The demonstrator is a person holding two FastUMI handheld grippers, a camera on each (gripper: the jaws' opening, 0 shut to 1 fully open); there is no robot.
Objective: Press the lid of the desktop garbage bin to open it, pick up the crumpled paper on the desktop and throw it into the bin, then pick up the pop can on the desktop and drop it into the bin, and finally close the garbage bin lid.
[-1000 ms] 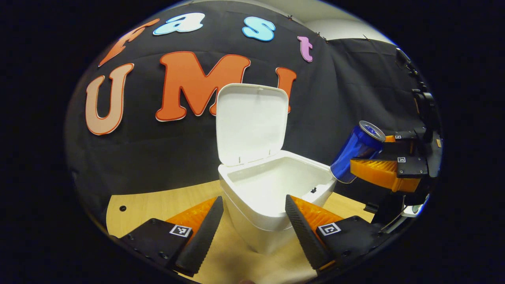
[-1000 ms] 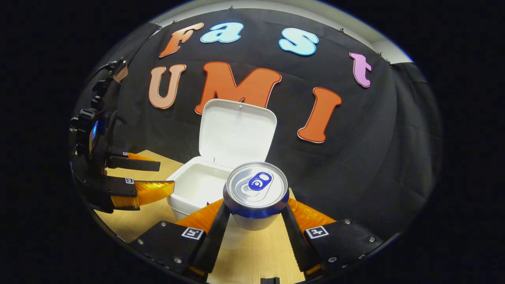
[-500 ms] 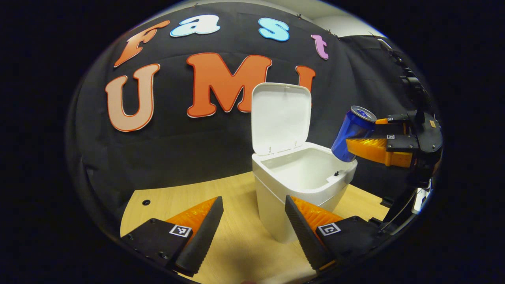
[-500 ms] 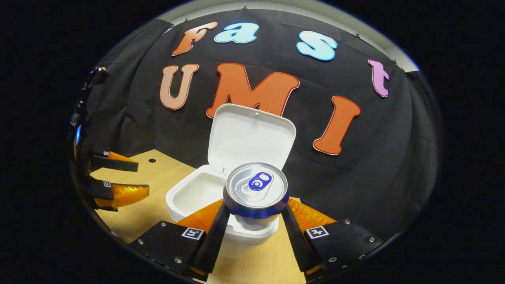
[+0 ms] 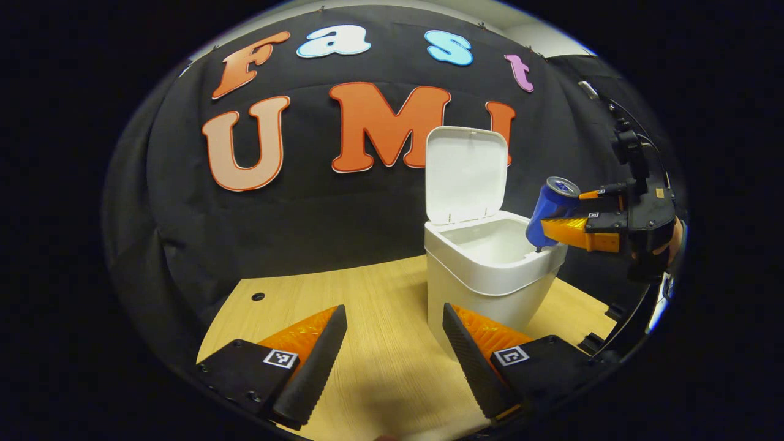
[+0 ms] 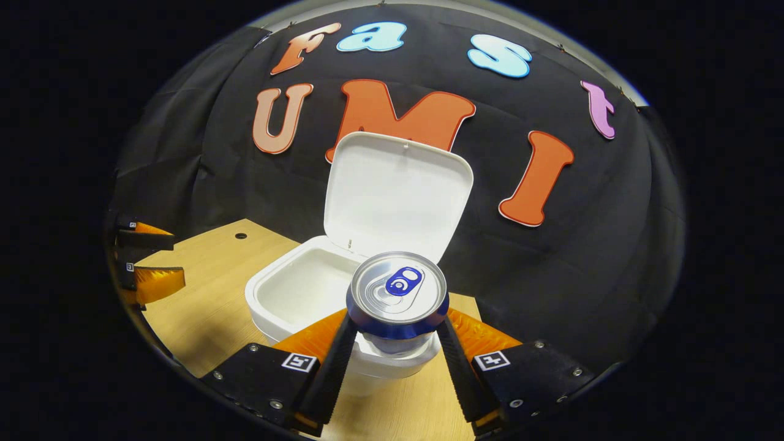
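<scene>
Evidently you had reached the can stage. Left to right: your left gripper [image 5: 392,349] stood spread and empty over the desk [image 5: 367,306]; the bin [image 5: 490,275] stood with its lid [image 5: 467,174] upright. Your right gripper [image 6: 392,349] pinched the pop can [image 6: 397,294], blue-walled with a silver top, tilted over the bin's right rim. Crumpled paper could not be made out inside. Dropping the can and closing the lid remained.

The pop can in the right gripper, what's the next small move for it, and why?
Probably carry the pop can a little further over the bin opening, then open the fingers. The right gripper holds the can tilted at the bin's near rim, in the left gripper view just over its edge; the lid stands open, so the way in is free.
</scene>
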